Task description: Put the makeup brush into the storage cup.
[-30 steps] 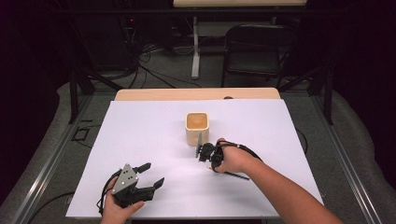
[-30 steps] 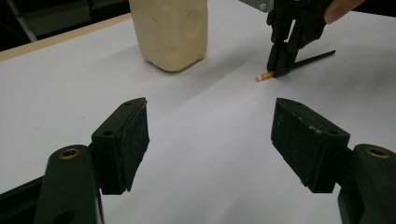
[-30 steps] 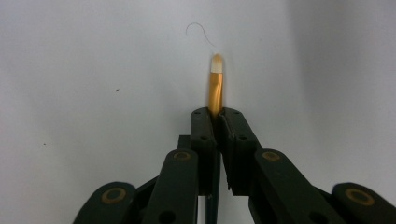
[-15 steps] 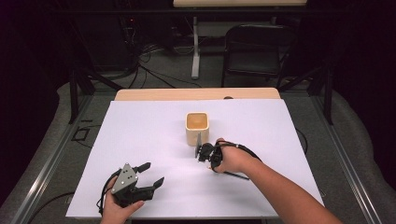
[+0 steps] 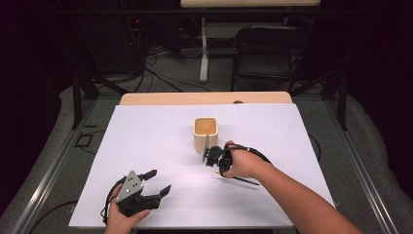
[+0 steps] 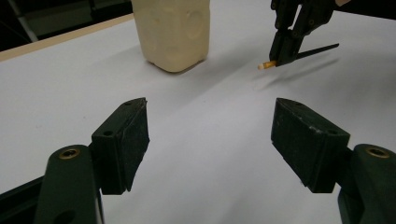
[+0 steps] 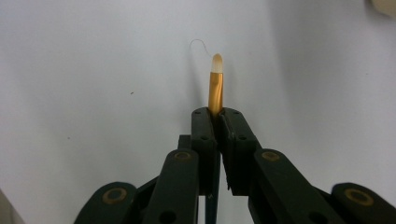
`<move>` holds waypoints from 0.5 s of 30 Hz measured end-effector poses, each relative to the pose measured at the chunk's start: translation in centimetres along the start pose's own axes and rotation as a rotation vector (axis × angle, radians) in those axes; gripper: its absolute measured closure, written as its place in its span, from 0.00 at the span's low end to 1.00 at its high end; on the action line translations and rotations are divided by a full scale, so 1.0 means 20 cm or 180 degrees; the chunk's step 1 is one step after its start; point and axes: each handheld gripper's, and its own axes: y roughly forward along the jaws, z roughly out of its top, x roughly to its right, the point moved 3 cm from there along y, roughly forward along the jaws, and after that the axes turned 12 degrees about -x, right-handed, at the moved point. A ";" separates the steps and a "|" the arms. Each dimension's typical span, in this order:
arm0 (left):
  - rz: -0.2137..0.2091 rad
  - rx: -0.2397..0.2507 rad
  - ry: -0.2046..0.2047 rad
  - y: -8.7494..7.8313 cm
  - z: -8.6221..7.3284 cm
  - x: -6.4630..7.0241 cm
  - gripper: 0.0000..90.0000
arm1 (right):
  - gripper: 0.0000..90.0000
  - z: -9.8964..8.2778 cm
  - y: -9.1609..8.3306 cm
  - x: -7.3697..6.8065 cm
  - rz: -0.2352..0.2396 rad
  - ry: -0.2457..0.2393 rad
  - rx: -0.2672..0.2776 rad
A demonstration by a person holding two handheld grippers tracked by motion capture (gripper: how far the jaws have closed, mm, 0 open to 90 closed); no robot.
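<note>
A thin brush with a gold ferrule and pale tip [image 7: 215, 88] is clamped in my right gripper [image 7: 218, 114], whose jaws are shut on it. In the high view the right gripper [image 5: 208, 157] hovers low over the white table just in front of a cream square cup [image 5: 205, 132], and the brush's black handle [image 5: 242, 180] trails behind the hand. In the left gripper view, the brush tip [image 6: 267, 65] pokes out of the right gripper [image 6: 284, 51] to the right of the cup [image 6: 173, 32]. My left gripper [image 5: 158, 180] [image 6: 210, 135] rests open at the near left, with nothing between its jaws.
A white sheet [image 5: 146, 131] covers the table, with a strip of bare wood [image 5: 204, 99] along the far edge. Beyond the table stand a black chair [image 5: 268, 53] and dark frame legs, with cables on the floor.
</note>
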 end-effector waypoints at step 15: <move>-0.0019 0.0039 -0.0009 -0.01 0.00 0.00 0.32 | 0.93 -0.06 -0.18 -0.01 -0.0016 0.0025 0.0337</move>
